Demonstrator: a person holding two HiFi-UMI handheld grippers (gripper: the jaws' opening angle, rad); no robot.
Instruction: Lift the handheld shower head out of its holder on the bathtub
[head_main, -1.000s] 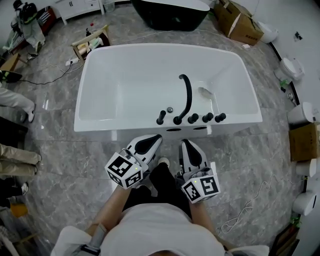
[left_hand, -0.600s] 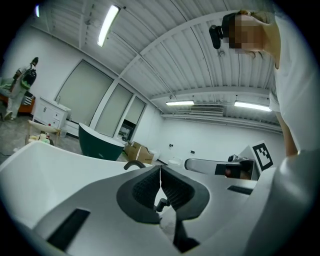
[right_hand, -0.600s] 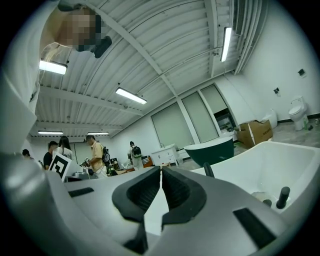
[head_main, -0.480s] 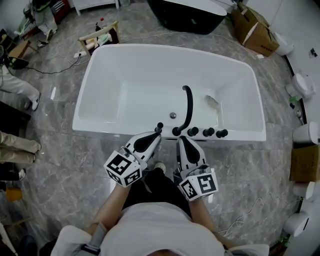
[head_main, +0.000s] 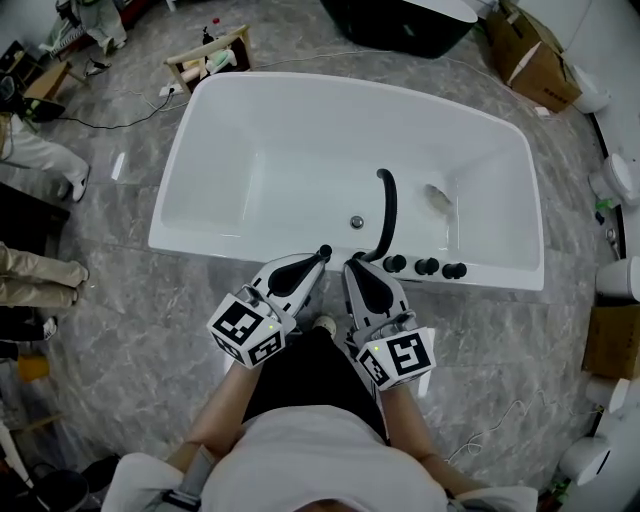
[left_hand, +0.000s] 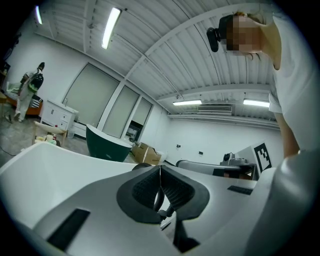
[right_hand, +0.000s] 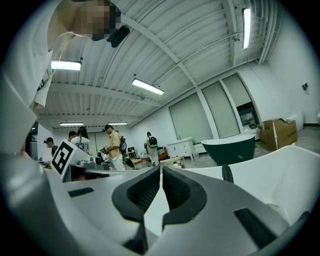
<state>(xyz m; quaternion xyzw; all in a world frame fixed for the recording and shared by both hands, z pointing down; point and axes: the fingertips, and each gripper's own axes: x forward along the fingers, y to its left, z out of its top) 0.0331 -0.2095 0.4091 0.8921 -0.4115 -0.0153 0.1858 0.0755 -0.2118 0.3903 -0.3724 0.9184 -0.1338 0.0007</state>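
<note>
Both grippers are side by side at the near rim of the white bathtub (head_main: 220, 250). Left gripper (head_main: 316, 264): fingers closed tip to tip. Right gripper (head_main: 350, 268): same. A curved black spout (head_main: 386, 205) rises just beyond the right fingers, with three black knobs (head_main: 427, 266) along the rim to their right. The handheld shower head (head_main: 323, 251) stands upright in its holder, right at the left fingertips and just left of the right ones. Can't tell if it's touched.
</note>
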